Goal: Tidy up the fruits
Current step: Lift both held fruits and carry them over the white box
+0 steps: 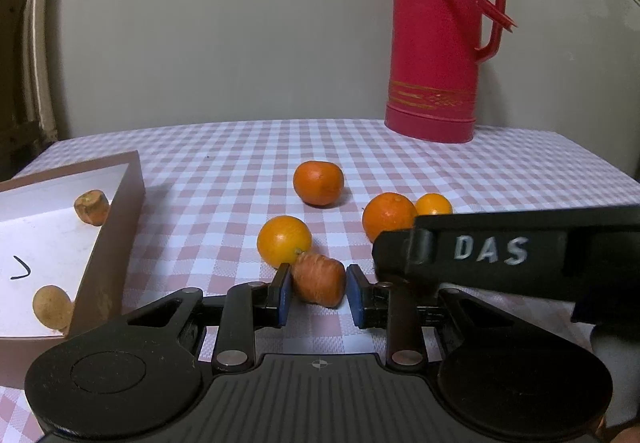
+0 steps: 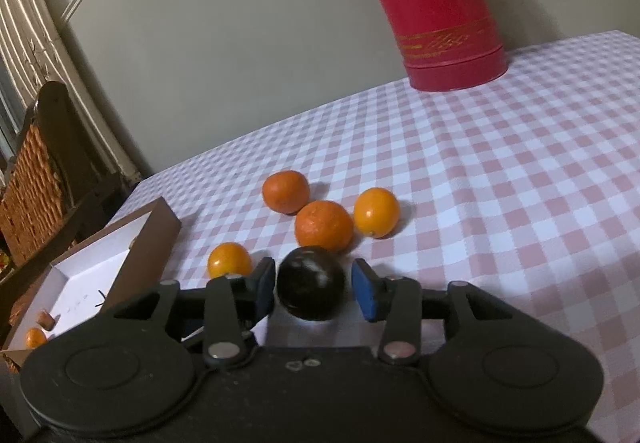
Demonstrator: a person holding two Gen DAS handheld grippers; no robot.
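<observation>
In the left wrist view my left gripper [image 1: 318,293] is shut on a stubby carrot piece [image 1: 320,279] just above the checked tablecloth [image 1: 224,171]. Several oranges lie beyond it: one [image 1: 284,241] touches the carrot, others [image 1: 318,183] [image 1: 389,221] [image 1: 433,204] lie farther back. In the right wrist view my right gripper [image 2: 316,293] stands open around a dark round fruit [image 2: 311,283]. Its left pad lies against the fruit and a small gap shows at the right pad [image 2: 366,295]. The same oranges [image 2: 324,226] [image 2: 229,260] lie just ahead.
A brown box [image 1: 120,211] with a white floor sits at the left; it holds a carrot piece [image 1: 92,207] and a potato-like lump [image 1: 52,305]. A red thermos [image 1: 436,43] stands at the back right near the wall. The right gripper's black body [image 1: 500,251] crosses close on the right.
</observation>
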